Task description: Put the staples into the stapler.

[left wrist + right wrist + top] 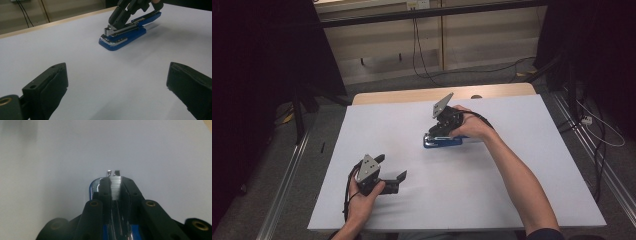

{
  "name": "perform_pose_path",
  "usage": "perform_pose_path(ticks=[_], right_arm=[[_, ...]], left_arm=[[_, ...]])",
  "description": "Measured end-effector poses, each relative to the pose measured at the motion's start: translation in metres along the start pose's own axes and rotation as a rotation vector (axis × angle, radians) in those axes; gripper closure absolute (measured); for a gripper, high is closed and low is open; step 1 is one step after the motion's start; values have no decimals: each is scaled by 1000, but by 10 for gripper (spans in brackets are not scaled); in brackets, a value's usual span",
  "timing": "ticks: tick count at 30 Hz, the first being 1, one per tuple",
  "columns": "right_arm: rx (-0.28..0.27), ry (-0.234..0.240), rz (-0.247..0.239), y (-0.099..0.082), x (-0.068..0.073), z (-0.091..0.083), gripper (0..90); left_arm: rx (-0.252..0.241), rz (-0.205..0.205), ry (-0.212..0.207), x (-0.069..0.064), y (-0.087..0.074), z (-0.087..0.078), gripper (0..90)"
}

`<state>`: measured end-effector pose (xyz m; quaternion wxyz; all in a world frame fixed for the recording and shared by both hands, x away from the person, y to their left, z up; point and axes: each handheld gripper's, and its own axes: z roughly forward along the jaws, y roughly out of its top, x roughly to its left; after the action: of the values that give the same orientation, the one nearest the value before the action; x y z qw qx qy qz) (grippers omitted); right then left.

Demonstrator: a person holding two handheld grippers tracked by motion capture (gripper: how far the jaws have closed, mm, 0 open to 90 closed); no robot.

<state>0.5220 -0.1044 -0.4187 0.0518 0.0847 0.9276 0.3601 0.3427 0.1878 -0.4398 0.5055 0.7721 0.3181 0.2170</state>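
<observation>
Fingers of the right gripper (435, 131) are clamped on the metal top arm of the blue-and-chrome desk stapler (123, 33), one black pad either side of the silvery staple channel, as the right gripper view shows (116, 188). That stapler sits flat on the white worktop (512, 165), a little beyond the middle, its nose pointing toward the person's left. It looks stiff and fairly weighty for its size, with a hinged arm that would probably swing up if pulled alone; the chrome is likely slick, so a hold across the blue plastic body or base seems safer than on the polished rail. The left gripper (391, 175) rests near the front edge, well apart from the stapler, its fingers spread wide with nothing between them. No other object lies on the white sheet, so nothing blocks either hand; cables trail on the floor behind.
</observation>
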Motion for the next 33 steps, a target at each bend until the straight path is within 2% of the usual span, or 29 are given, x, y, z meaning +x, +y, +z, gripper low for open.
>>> perform_pose_path(ticks=[12,20,33], right_arm=[[15,8,-28,2,-1,2,793],[12,9,-12,2,-1,3,789],[20,-9,17,0,-1,4,732]], left_arm=[[-4,-2,-2,-1,0,0,38],[-3,2,0,0,0,0,38],[-4,2,-1,0,0,-1,38]])
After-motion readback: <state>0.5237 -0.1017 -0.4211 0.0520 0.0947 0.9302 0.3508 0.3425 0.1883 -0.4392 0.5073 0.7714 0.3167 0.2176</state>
